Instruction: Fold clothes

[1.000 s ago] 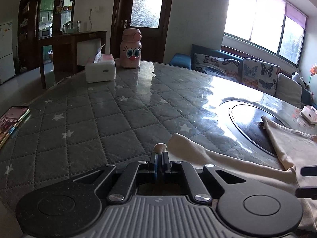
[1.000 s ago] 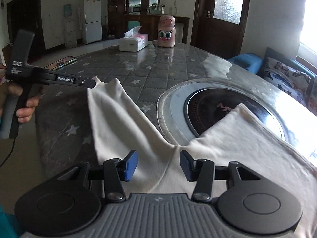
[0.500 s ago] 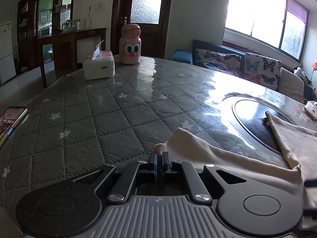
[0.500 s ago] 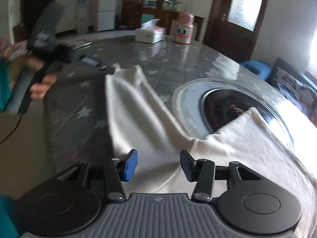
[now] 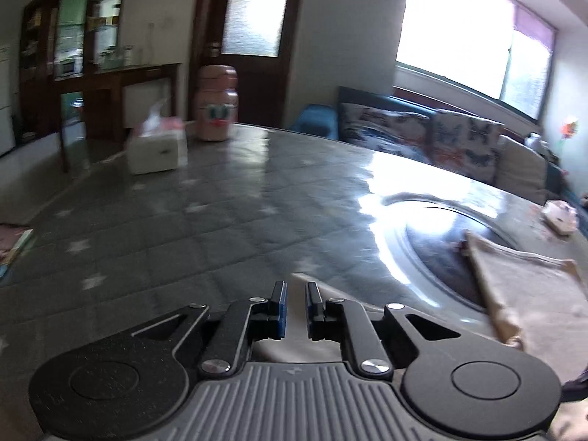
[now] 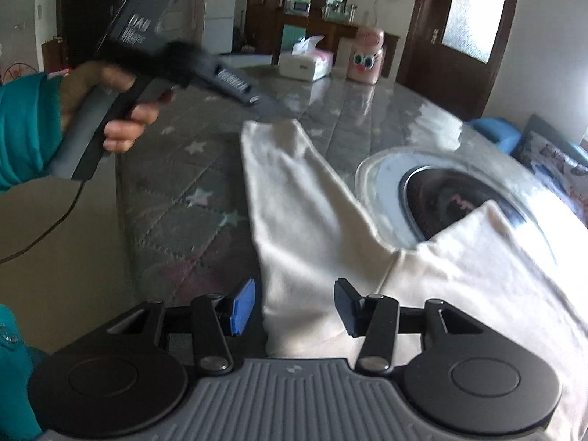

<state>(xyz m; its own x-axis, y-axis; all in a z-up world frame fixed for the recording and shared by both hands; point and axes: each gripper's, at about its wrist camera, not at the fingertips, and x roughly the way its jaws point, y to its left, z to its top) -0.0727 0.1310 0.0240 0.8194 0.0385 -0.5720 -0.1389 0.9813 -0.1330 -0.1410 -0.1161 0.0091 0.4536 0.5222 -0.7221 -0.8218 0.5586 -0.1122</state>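
Left gripper [image 5: 294,303]: at the lower centre of the left wrist view, jaws narrow and opening; nothing is pinched between the blue pads, and pale cloth shows only below and behind them.
Right gripper [image 6: 294,303]: at the lower centre of the right wrist view, jaws about half open and empty, poised over the near edge of the cloth without pressing on it.
Left hand [image 6: 110,110]: at the upper left of the right wrist view, gripping the handle of the left tool, whose tip sits just beside the far end of the sleeve.
Risk, sleeve: since the left pads are parting, the sleeve [image 6: 286,183] probably settles wherever it falls; a skewed or bunched landing would spoil the fold line.
Risk, snag: the cloth edge just under the left pads could catch on them if the tool lifts away too early and drag the sleeve back out.
Risk, right grasp: closing the right jaws on one layer only, or too near the edge, would likely pull the garment askew.
Risk, blur: both views are smeared, so exact contact is hard to judge.
Garment [image 6: 477,275]: cream, soft, knit-like, lying flat from centre to lower right of the right wrist view, partly over the round inset [image 6: 441,191].
Table [image 5: 183,239]: grey quilted cover with stars beneath it.
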